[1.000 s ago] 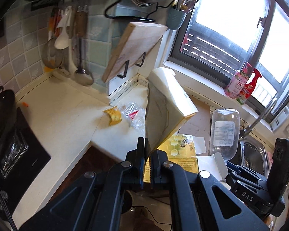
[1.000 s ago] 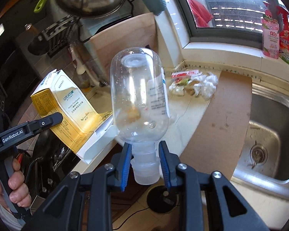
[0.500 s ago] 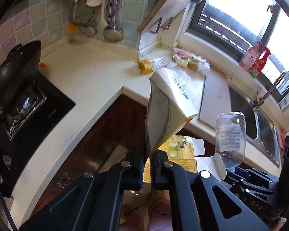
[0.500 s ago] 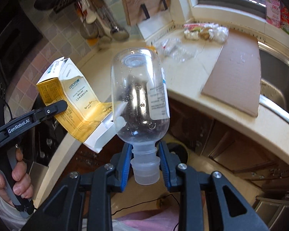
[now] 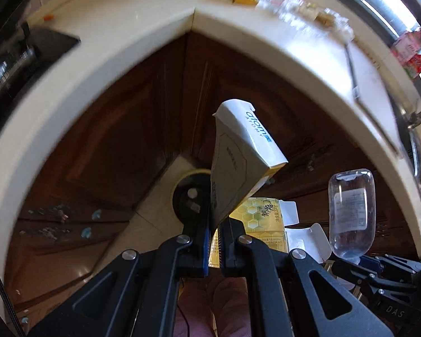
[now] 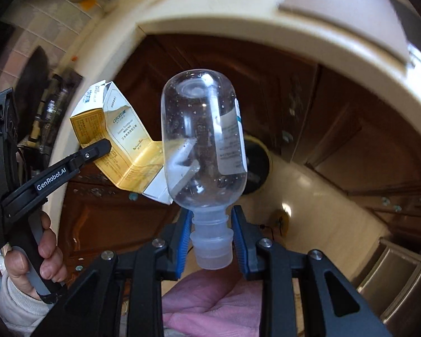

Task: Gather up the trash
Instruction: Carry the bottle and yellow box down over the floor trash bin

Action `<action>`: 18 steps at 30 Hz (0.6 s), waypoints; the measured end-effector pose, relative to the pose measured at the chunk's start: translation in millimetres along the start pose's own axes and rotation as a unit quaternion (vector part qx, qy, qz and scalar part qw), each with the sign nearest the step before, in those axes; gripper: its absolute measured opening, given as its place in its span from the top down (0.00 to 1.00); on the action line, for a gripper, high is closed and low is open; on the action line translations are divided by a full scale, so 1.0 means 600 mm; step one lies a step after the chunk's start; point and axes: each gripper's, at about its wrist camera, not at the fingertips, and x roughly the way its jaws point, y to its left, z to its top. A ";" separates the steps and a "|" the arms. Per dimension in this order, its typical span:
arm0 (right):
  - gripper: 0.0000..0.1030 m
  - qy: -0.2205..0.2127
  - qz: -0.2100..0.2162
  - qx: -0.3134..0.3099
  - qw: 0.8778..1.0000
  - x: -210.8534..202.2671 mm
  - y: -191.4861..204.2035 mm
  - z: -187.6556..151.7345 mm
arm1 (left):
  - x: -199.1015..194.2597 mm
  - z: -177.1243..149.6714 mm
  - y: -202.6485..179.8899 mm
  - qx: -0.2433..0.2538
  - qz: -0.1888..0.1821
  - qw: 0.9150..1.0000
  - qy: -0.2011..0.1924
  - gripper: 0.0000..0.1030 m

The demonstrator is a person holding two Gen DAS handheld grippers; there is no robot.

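The left gripper (image 5: 215, 233) has its jaws clamped on an opened yellow-and-white carton (image 5: 240, 157), flaps loose. The right gripper (image 6: 212, 238) jaws grip the neck of an inverted clear plastic bottle (image 6: 203, 140), apparently empty but for droplets, below the tabletop (image 5: 120, 42) edge.

Left gripper (image 5: 215, 234) points steeply downward, jaws nearly closed — clamped on a flattened carton (image 5: 240, 163). Right gripper (image 6: 212, 238) likewise angled down, jaws part-open, blue pads (image 6: 182, 238) pressed against the neck of an inverted bottle (image 6: 205, 137). Left hand (image 6: 38, 255) wraps its gripper's handle — fingers curled.
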 end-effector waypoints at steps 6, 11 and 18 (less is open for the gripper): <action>0.72 0.067 -0.004 0.039 0.997 0.160 -0.067 0.017 | 0.140 -0.016 0.019 -0.012 0.021 1.000 -0.001 0.97; 0.72 0.123 -0.012 0.075 0.990 0.305 -0.117 0.027 | 0.259 -0.024 0.039 -0.021 0.057 0.998 -0.020 0.97; 0.72 0.173 -0.002 0.104 0.979 0.449 -0.159 0.037 | 0.414 -0.038 0.066 -0.015 0.092 0.996 0.014 0.97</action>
